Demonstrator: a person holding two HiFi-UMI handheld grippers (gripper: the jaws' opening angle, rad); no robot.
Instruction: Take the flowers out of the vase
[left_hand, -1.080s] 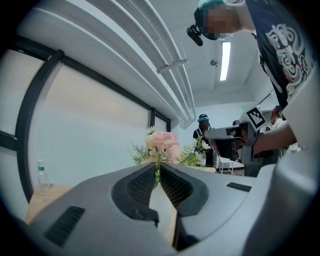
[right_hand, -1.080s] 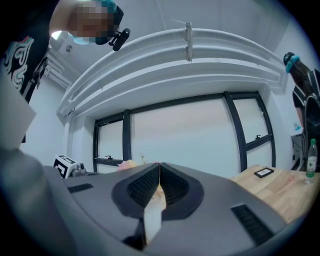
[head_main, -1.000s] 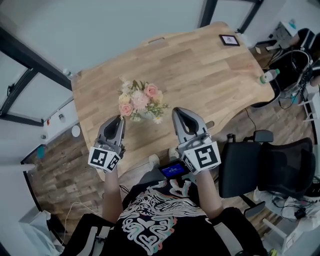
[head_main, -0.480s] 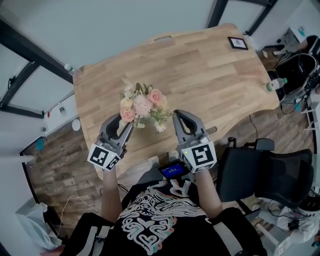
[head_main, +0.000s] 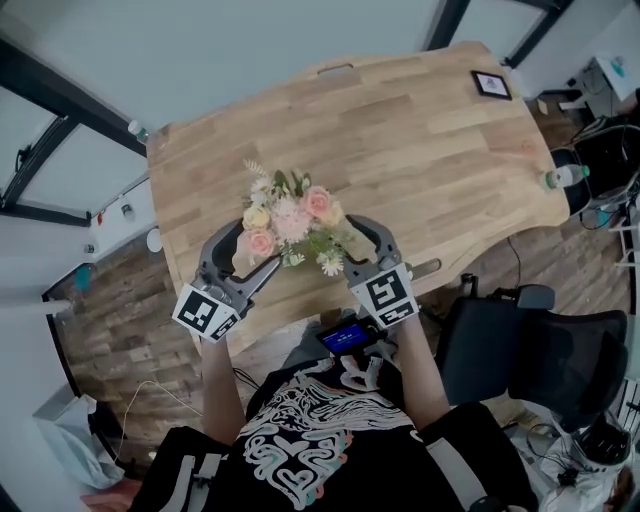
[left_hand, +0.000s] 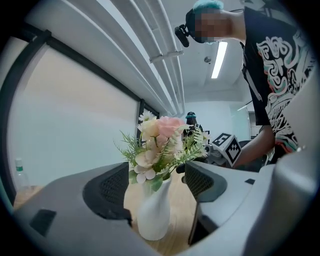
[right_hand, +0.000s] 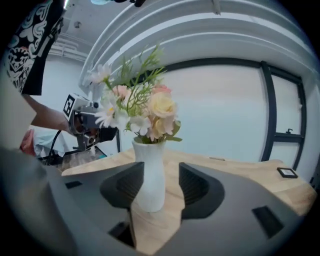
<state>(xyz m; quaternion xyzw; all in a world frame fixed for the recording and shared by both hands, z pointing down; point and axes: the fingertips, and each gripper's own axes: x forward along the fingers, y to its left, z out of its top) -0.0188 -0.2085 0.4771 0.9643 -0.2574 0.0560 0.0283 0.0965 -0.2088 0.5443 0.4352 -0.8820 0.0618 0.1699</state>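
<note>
1. Flowers (head_main: 295, 215) are flanked on the side nearest the person by both claws. The left claw (head_main: 250, 248) was shut a second ago. Its jaws are now opening and stand wide, holding nothing.
2. The right claw (head_main: 355, 245), also shut a second ago and held higher, has come down beside the bouquet. Its jaws are opening and stand partly apart, with nothing gripped.
3. The white vase (right_hand: 150, 175) stands upright near the front edge of the surface (head_main: 400, 130). In each gripper view its body lies between that claw's pads. No pad appears to press on it.
4. The bouquet of pink and cream blooms with green sprigs is still seated in the vase neck. No stem has been lifted.
5. Judgement: the shift from shut to opening jaws marks the end of the approach. One claw looks set to steady the vase while the other takes the stems. The removal itself has not begun.
6. Farther off, a small dark-framed item (head_main: 491, 84) lies at the far corner of the surface, and a bottle (head_main: 565, 178) stands at its right edge.
</note>
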